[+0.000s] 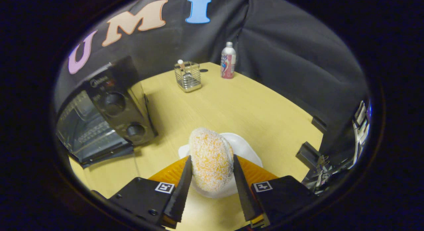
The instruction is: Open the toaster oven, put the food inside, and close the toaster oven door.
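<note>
Now the tool (pixel 212 178) grips the doughnut (pixel 211 159) above the white plate (pixel 246 148).

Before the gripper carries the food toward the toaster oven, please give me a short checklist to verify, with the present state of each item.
1. Both fingers press on the sugared bun: ok.
2. Bun lifted clear of the white plate: cannot tell.
3. Toaster oven door open: ok, it lies down, rack visible.
4. Table path from bun to oven free: ok.
5. Wire basket and bottle away from the path: ok, far beyond.
</note>
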